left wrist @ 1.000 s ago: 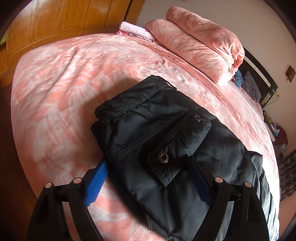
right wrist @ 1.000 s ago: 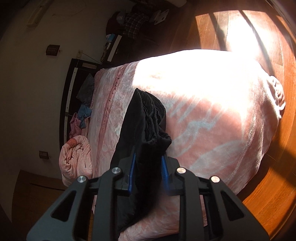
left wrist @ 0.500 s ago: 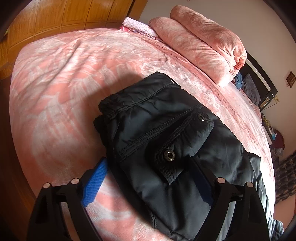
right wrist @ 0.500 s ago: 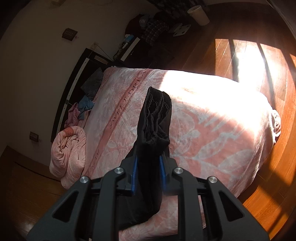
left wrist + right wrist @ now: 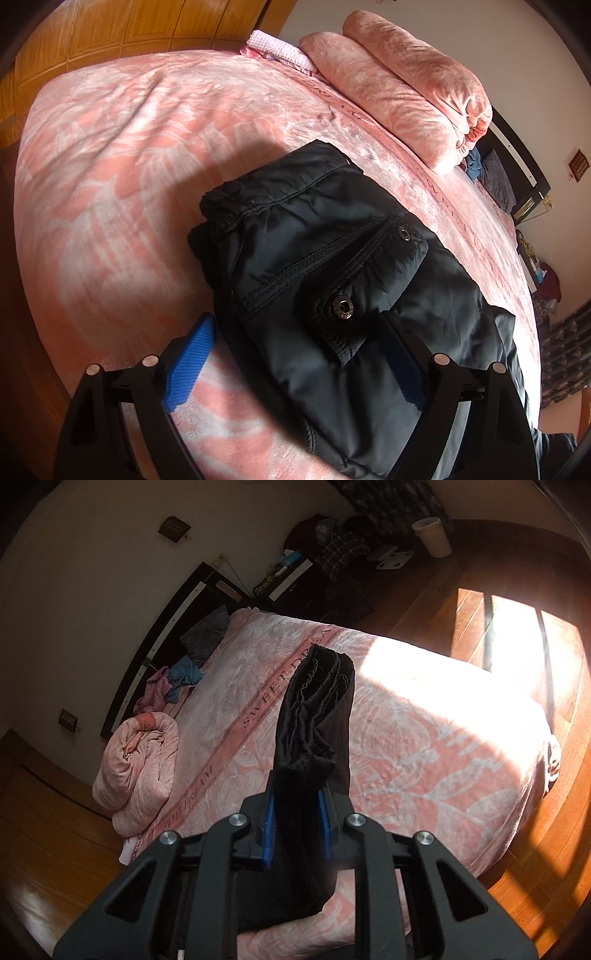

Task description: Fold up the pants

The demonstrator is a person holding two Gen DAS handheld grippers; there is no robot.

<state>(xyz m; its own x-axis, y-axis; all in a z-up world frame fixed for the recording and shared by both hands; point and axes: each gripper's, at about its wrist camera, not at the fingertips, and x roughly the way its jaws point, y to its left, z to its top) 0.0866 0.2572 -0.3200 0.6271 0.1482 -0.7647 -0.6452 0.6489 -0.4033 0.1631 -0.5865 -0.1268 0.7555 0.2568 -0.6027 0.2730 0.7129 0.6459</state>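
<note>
The black padded pants (image 5: 332, 266) lie on the pink bed, waist end toward the far left, with a snap-button pocket facing up. My left gripper (image 5: 295, 354) is open, its blue pads on either side of the pants' near part, just above them. In the right wrist view my right gripper (image 5: 295, 812) is shut on the bunched leg ends of the pants (image 5: 314, 716) and holds them up high above the bed.
A pink bedspread (image 5: 110, 147) covers the bed. A rolled pink quilt (image 5: 406, 85) lies by the headboard and shows in the right wrist view (image 5: 140, 768) too. Loose clothes (image 5: 184, 672) sit near the headboard. Wooden floor (image 5: 517, 590) surrounds the bed; a bin (image 5: 432, 535) stands far off.
My right gripper has risen and tilted, lifting the leg ends higher above the bed. My left gripper has shifted slightly and stays open over the pants.
</note>
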